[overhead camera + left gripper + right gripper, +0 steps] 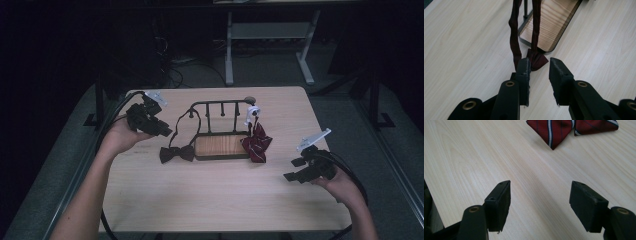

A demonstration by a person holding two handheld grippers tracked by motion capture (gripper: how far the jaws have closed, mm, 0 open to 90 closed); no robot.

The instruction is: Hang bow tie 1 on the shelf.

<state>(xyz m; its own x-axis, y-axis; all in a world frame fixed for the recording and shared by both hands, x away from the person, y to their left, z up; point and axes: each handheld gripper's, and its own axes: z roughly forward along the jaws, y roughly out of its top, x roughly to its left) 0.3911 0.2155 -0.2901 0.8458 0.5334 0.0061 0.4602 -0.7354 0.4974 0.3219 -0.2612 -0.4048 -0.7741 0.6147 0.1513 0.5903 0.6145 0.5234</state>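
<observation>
A dark maroon bow tie (176, 153) lies on the table at the left end of a black metal rack with a wooden base (221, 146). Its strap (186, 119) loops up over the rack's rail. My left gripper (167, 132) hovers just left of the strap, open. In the left gripper view the jaws (539, 67) stand apart with nothing between them, the strap (514, 37) beside the left jaw and the bow (537, 58) just ahead. A red striped bow tie (256, 142) hangs at the rack's right end. My right gripper (292, 170) rests open over bare table, the striped tie (554, 127) beyond its jaws (540, 195).
The light wooden table (210, 195) has open surface in front of the rack. A white clip (252, 112) sits on the rack's right post. Beyond the far edge stand a desk frame (270, 45) and cables on the floor.
</observation>
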